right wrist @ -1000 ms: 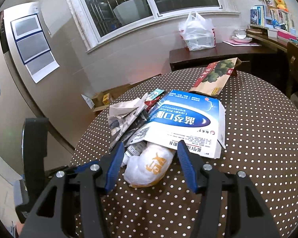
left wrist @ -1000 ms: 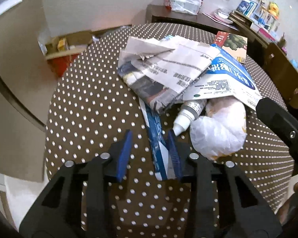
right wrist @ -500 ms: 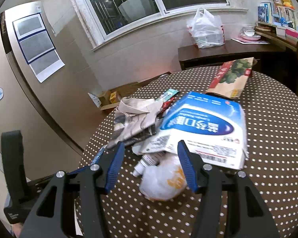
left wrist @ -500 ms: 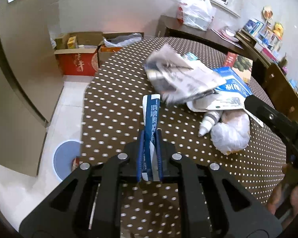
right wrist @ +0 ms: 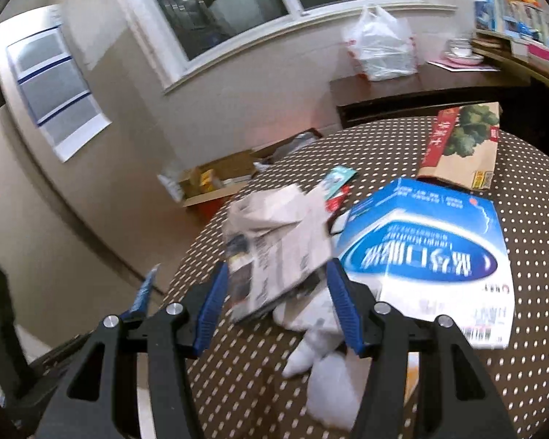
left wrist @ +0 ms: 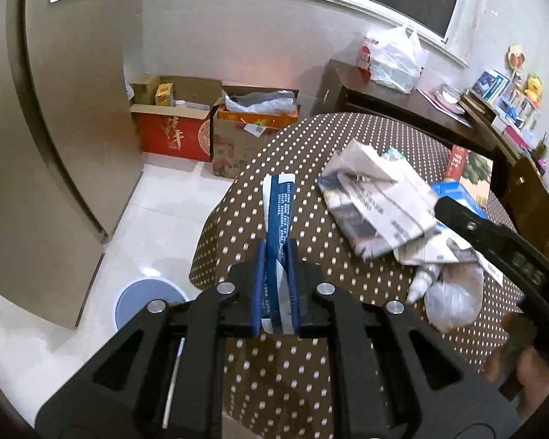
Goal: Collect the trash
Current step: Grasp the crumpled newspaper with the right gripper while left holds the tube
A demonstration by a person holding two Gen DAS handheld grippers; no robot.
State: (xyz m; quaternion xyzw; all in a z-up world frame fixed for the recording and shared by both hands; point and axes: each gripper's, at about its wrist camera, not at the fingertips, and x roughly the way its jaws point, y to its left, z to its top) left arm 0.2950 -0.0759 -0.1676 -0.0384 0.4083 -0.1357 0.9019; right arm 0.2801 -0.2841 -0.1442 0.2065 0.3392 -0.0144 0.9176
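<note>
Trash collection looks barely begun, judging by how much litter lies on the polka-dot table (left wrist: pixel 274 376): only one piece is in hand. The left gripper (left wrist: pixel 276 285) has its blue pads clamped together on a long blue and white wrapper (left wrist: pixel 278 208), which sticks straight out ahead of the fingers, lifted clear of the cloth and reaching over the table's near rim. Below and to the left of that gripper, down on the tiled floor, sits a round blue bin (left wrist: pixel 148 301); that is my guess at where the wrapper is bound, and it is not there yet. The right gripper (right wrist: pixel 278 300) stands with its jaws well apart and holds nothing, though the folded newspaper (right wrist: pixel 274 252) lies just ahead, its near corner between the two fingers without either pad pressing it as far as the blurred view shows. Directly under and slightly right of those fingers are a small white bottle (right wrist: pixel 303 355) and a crumpled white bag (right wrist: pixel 333 398), touching each other. To the right of the gripper lies a flat blue and white box (right wrist: pixel 432 256), and beyond it a brown paper bag with a green tree print (right wrist: pixel 465 146). All five wait to be picked up, so most of the job remains
</note>
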